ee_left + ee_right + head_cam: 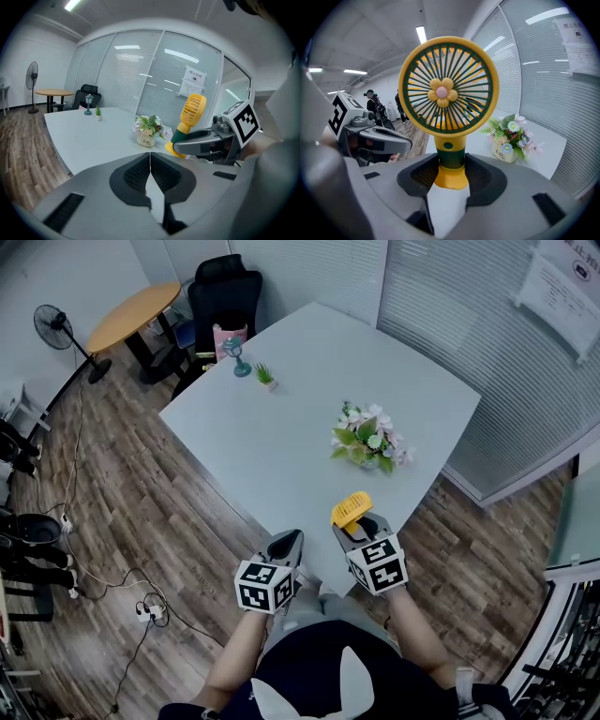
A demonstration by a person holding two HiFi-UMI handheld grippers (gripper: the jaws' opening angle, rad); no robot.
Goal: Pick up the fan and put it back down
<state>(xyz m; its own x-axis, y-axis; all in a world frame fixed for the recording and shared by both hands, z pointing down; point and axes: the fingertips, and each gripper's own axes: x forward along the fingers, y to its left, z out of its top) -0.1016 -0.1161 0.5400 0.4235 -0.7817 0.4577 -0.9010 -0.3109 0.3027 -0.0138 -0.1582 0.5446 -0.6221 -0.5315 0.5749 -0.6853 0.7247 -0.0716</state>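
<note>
Fan (449, 93) sat clamped by its stem between the half-parted jaws of the right gripper (362, 532), over the near corner of the white table (281, 432) — seemingly clear of its top. The left gripper (150, 157) hung just beside it — jaws together, empty.

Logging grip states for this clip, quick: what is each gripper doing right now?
Left gripper: closed, nothing between its jaws.
Right gripper: closed on the handle of the yellow-and-green fan.
</note>
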